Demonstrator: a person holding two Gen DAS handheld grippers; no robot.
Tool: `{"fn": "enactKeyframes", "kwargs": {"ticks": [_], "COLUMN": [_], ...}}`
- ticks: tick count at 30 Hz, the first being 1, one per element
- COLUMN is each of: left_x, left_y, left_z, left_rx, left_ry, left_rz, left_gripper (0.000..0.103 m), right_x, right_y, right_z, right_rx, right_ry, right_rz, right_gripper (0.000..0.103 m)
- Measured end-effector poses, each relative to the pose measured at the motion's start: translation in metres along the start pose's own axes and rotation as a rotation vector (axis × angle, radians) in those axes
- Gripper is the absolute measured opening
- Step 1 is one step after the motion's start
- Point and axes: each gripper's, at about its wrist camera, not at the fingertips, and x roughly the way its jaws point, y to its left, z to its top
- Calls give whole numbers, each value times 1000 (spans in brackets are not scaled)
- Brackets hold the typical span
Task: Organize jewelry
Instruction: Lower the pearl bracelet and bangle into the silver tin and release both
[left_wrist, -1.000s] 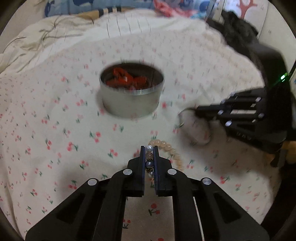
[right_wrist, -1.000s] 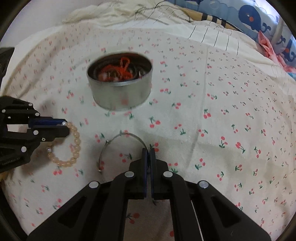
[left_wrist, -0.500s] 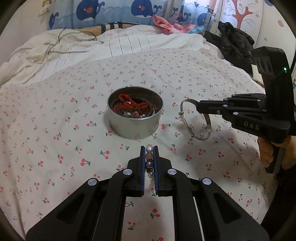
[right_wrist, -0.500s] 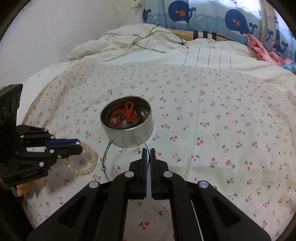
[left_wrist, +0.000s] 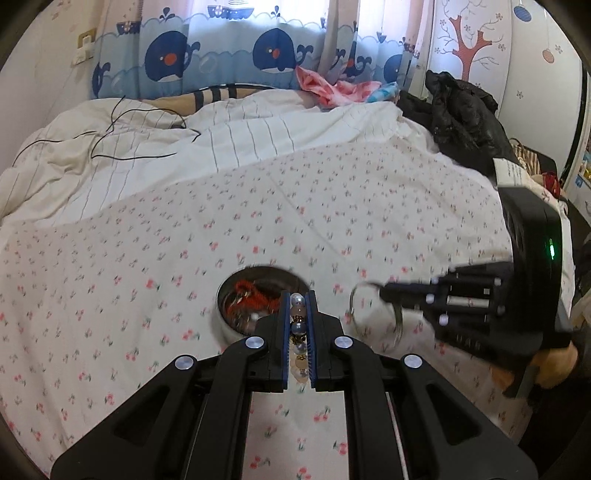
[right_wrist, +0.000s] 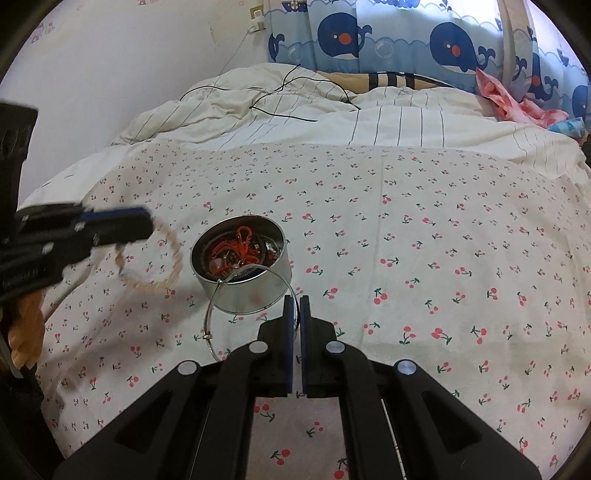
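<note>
So both grippers are loaded rn. The left gripper (left_wrist: 298, 295) is clamped narrow on a beaded bracelet (left_wrist: 297, 314), w/ pearly, pinkish and dark beads stacked in a line between the blue pads; from the right wrist cam the same bracelet (right_wrist: 162, 258) hangs as a loop of peach beads off the tip of that gripper (right_wrist: 146, 225), up off the bedsheet (right_wrist: 424, 229) and just left of the tin, kinda motion-blurred. The right gripper (right_wrist: 294, 299) is pinched basically all the way closed on a thin silver bangle (right_wrist: 214, 310), a wire hoop w/ a small clasp at the lower left, and the hoop's top arc crosses in front of the tin's rim in that view. In the left cam the bangle (left_wrist: 356, 295) sticks out from the right gripper's tip (left_wrist: 382, 293) to the right of the tin, also blurry. The round metal tin (right_wrist: 255, 291) sits on the cherry-print sheet about mid-bed and has red cord plus some other jewelry tangled inside; the left cam sees it (left_wrist: 229, 295) partly behind the left gripper's own fingers. A bit of the person's hand (left_wrist: 554, 363) shows under the right gripper body. Further back there's a striped duvet (left_wrist: 184, 147) w/ a black cable on it, a whale curtain (right_wrist: 388, 37), and a black jacket (left_wrist: 461, 122) on the right edge.
</note>
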Motion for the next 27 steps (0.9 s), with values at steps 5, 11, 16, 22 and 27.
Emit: {"fn": "enactKeyframes", "kwargs": {"ticks": [5,11,16,22,27], "left_x": [21,62,95,72,34], "left_y": [-3,8,24,27,40], "left_z": [16,18,10,0,-20], "left_rx": [-8,-56,-54,-30,-115], "left_ry": [13,65,164,119,55], "left_rz": [-22,-16,87,147,245], "left_gripper": [7,7,9,71,78], "right_x": [-2,-2,-1,1,1], "right_y": [-4,-5,-6,-4,7], "right_z": [1,2,2,2,5], "right_rx": [17,25,26,24,-1], "right_ry": [-5,-4,-1,-1,-29], "right_rz": [-3,-2,-1,-7,-34], "right_gripper": [4,4,4,4,4]}}
